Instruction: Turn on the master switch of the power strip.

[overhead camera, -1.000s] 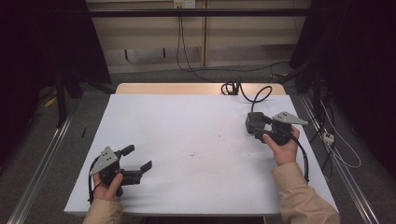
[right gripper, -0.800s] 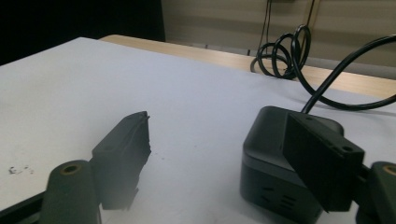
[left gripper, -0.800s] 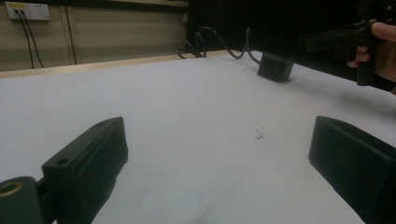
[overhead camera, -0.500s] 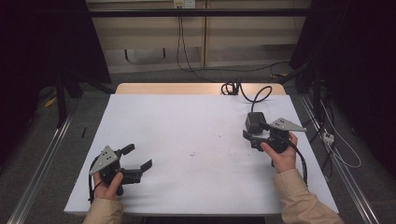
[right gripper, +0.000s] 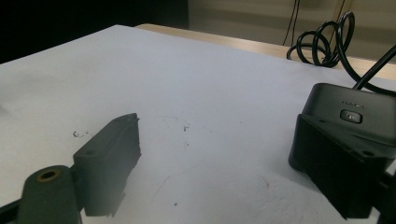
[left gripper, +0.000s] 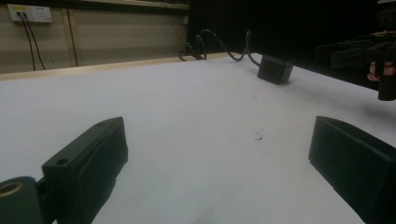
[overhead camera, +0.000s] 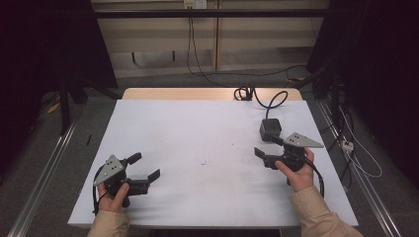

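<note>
1. Right gripper (overhead camera: 269,150), black two-jaw tool under a grey three-cornered plate: jaws wide, just opened further, nothing between them.
2. Right gripper view: one jaw beside the near corner of the small black plastic box (right gripper: 355,112); no pad pressing on it.
3. Small black plastic box (overhead camera: 270,129): flat on the white table sheet (overhead camera: 207,133), just beyond the right gripper's tips in the high view, toward the far right of the table.
4. Black cable (overhead camera: 276,100): running from the box to a coil (overhead camera: 244,92) at the far table edge.
5. Left gripper (overhead camera: 148,168), same build: jaws wide, empty, resting near the front left corner, well apart from the box.
6. Left gripper view: box (left gripper: 276,69) far off across the sheet.
7. Progress, as judged: box down and released, or not yet grasped; cannot tell which. No grip in force on either side.
8. Remaining, as judged: either a fresh closing on the box or a withdrawal of the right gripper.
</note>
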`<state>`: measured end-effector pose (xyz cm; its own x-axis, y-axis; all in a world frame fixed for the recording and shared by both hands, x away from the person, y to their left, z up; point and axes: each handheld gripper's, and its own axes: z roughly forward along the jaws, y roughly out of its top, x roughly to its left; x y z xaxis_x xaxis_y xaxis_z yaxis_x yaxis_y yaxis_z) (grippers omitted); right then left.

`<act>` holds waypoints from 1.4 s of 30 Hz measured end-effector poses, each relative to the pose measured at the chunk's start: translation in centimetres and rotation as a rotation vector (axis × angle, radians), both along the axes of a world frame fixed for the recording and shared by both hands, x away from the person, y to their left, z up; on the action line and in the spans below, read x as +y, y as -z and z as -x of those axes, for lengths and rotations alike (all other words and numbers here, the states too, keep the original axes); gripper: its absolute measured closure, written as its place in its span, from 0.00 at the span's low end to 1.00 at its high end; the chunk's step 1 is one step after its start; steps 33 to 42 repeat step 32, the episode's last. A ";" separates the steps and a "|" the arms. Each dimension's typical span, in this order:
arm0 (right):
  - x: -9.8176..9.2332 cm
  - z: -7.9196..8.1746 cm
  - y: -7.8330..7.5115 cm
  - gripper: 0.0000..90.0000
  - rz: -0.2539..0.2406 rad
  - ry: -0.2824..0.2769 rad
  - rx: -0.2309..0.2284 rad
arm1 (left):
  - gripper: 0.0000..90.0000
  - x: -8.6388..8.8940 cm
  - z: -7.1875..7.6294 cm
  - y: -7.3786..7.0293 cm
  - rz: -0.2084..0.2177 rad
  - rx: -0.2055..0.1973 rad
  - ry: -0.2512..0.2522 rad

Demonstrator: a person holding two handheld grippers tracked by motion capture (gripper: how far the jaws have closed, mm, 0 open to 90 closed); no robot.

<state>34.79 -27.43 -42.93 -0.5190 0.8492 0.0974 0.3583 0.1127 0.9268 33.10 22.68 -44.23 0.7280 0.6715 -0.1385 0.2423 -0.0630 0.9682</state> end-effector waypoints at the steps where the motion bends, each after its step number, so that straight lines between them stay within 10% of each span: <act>1: 0.0 0.2 0.0 0.18 -0.002 0.001 -0.005 | 0.05 0.0 0.0 0.0 0.000 0.000 0.000; 42: -0.8 5.3 2.0 0.17 0.028 -0.046 0.024 | 0.05 0.0 0.0 -0.1 -0.004 -0.003 -0.005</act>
